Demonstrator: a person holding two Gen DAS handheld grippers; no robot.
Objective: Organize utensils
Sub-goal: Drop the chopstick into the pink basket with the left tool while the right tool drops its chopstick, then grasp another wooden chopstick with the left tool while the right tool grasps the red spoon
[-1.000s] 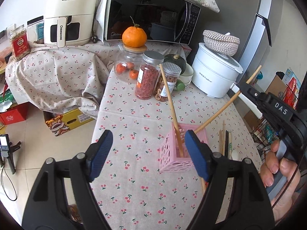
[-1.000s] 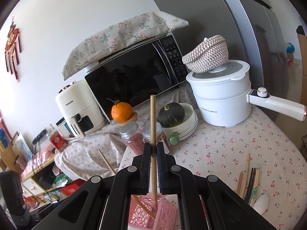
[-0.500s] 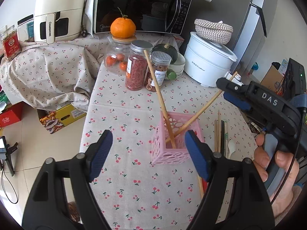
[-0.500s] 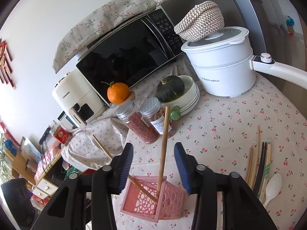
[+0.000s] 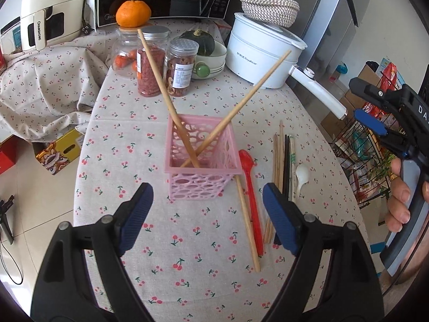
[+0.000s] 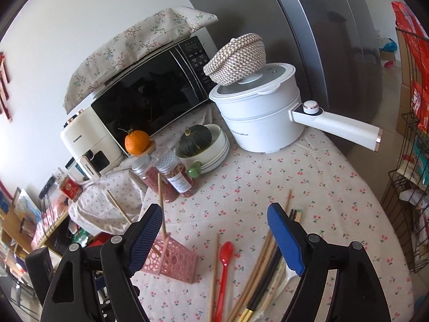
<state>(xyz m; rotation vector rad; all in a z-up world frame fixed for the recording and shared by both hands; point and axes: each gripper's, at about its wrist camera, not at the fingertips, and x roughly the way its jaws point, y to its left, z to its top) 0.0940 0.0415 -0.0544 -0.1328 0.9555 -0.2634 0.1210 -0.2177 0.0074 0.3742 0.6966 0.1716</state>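
A pink perforated basket (image 5: 203,158) stands mid-table and holds two wooden chopsticks (image 5: 161,86) that cross inside it. It also shows in the right wrist view (image 6: 174,261). To its right lie a loose wooden chopstick (image 5: 248,226), a red spoon (image 5: 252,198), several more chopsticks (image 5: 284,161) and a white spoon (image 5: 301,177). My left gripper (image 5: 207,218) is open and empty just in front of the basket. My right gripper (image 6: 214,241) is open and empty above the loose utensils (image 6: 257,265); it shows at the right in the left wrist view (image 5: 375,118).
Behind the basket stand jars (image 5: 152,61), a squash in bowls (image 5: 199,43), a white electric pot (image 5: 262,51) with its handle (image 6: 335,124) jutting right, a microwave (image 6: 150,102) and an air fryer (image 5: 45,13). The table edge drops to the floor on the left.
My right gripper has opened, released its chopstick into the basket and pulled back to the right. My left gripper has drawn back a little from the basket.
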